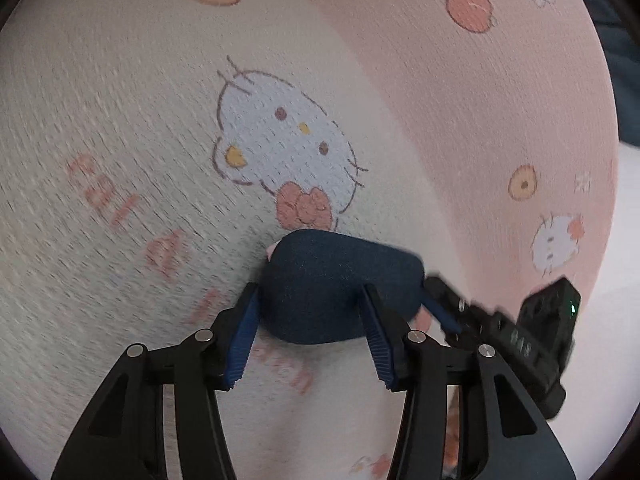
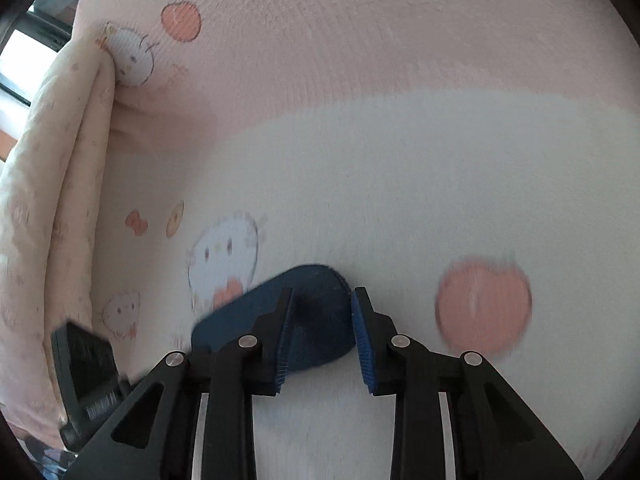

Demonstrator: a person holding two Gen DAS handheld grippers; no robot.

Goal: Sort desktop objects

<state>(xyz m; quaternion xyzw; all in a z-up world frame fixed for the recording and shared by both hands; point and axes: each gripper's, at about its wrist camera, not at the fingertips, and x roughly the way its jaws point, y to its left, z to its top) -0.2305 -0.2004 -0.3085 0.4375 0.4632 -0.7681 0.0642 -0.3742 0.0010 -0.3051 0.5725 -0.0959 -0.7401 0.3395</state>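
Between both hand-held grippers' (image 1: 310, 300) (image 2: 322, 312) clamping fingers, navy pouch (image 1: 336, 280), long axis crosswise.

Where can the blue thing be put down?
Free: the white cloth between the pink band and the tools, and beside the printed apple. Crowded: around the blue thing, where both tools meet, and the folded blanket edge.

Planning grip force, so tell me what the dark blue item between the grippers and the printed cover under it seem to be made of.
Dark blue item: looks like soft fabric or felt, matt and finely fuzzy, with rounded edges; possibly padded, which cannot be told for sure.

Printed cover: looks like woven or knitted textile, matt, with a fine ribbed weave and cat and fruit prints. It lies in soft folds at one edge.
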